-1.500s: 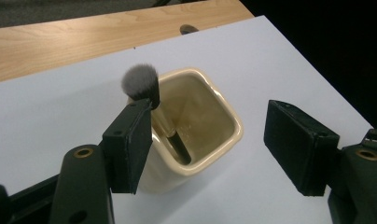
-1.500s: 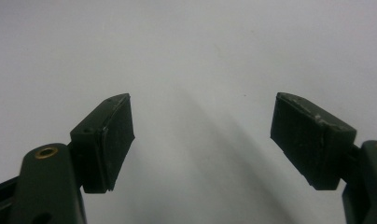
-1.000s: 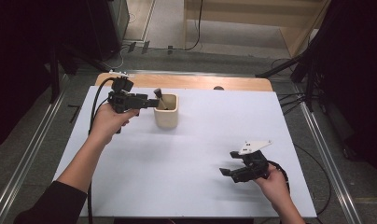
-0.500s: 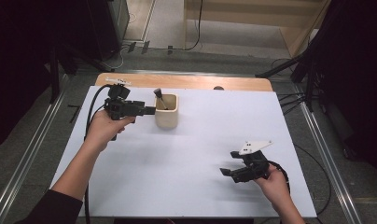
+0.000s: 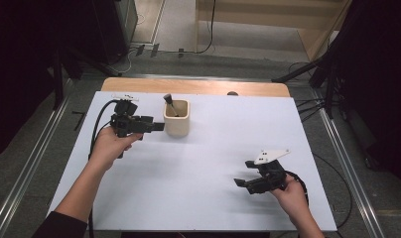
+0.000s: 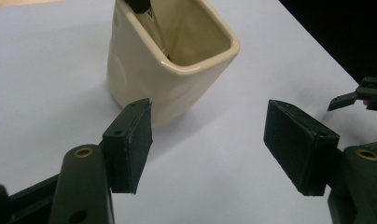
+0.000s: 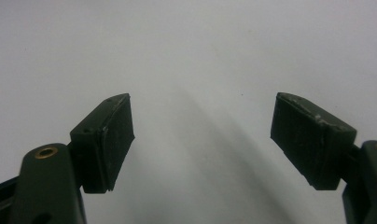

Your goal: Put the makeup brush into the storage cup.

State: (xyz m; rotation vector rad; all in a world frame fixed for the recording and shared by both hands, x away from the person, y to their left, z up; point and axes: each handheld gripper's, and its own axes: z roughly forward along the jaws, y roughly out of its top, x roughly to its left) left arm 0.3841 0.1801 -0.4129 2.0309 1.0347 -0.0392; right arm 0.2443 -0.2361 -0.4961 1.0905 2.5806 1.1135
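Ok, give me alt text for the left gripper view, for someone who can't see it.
A cream square-mouthed cup stands on a white table just beyond the open left tongs, whose two black pads hold nothing. A dark-tipped tool leans inside the cup, and the right tongs show far off at the right edge.

Glossy, seemingly ceramic cream cup (image 6: 172,70); matt white table (image 5: 213,178); wooden edge (image 5: 198,87).

Cup (image 5: 176,118) stands far-left of centre on the table (image 5: 213,163), tool (image 5: 168,101) inside it. Left gripper (image 5: 158,127) just left of cup; right gripper (image 5: 239,182) near-right, well apart.
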